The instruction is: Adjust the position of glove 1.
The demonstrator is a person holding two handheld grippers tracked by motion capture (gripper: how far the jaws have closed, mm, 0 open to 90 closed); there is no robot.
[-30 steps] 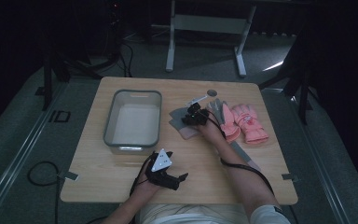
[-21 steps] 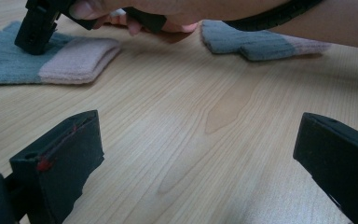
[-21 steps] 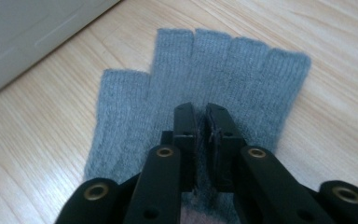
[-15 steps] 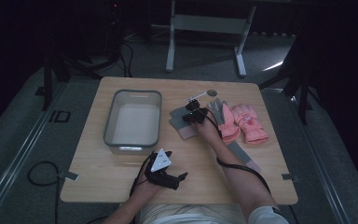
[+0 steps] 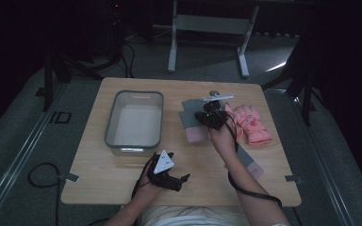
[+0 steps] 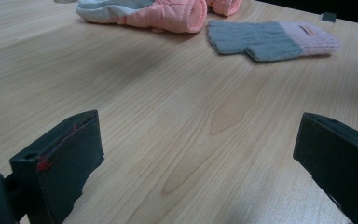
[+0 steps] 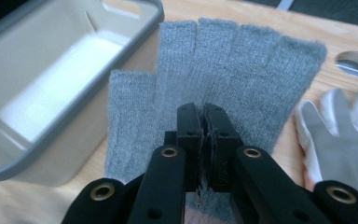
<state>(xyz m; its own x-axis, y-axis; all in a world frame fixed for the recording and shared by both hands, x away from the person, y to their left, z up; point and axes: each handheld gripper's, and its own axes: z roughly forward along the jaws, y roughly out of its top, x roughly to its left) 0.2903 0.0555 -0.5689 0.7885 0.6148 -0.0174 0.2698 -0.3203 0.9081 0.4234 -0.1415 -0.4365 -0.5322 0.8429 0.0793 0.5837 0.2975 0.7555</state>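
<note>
My right gripper [image 5: 206, 117] [image 7: 204, 109] is shut on a grey fingerless glove [image 5: 188, 117] [image 7: 223, 79], pinching it near its middle above the table. The glove's pink cuff [image 5: 197, 135] hangs towards me. A second grey glove with a pink cuff [image 5: 246, 159] [image 6: 270, 39] lies flat under my right forearm. Pink padded gloves [image 5: 250, 123] [image 6: 168, 14] lie to the right of the held one, and the pale palm of one [image 7: 335, 126] shows beside the jaws. My left gripper [image 5: 179, 168] [image 6: 198, 126] rests near the front edge, open and holding nothing.
A grey-rimmed empty bin [image 5: 108, 127] [image 7: 88, 100] stands left of the held glove. A round hole [image 5: 213, 93] [image 7: 354, 63] sits in the wooden table [image 5: 122, 174] near its far edge. Dark floor and a metal stand [image 5: 207, 21] lie beyond.
My right gripper has risen off the table and come slightly towards me with the grey glove pinched in it. The left gripper has stayed in place.
</note>
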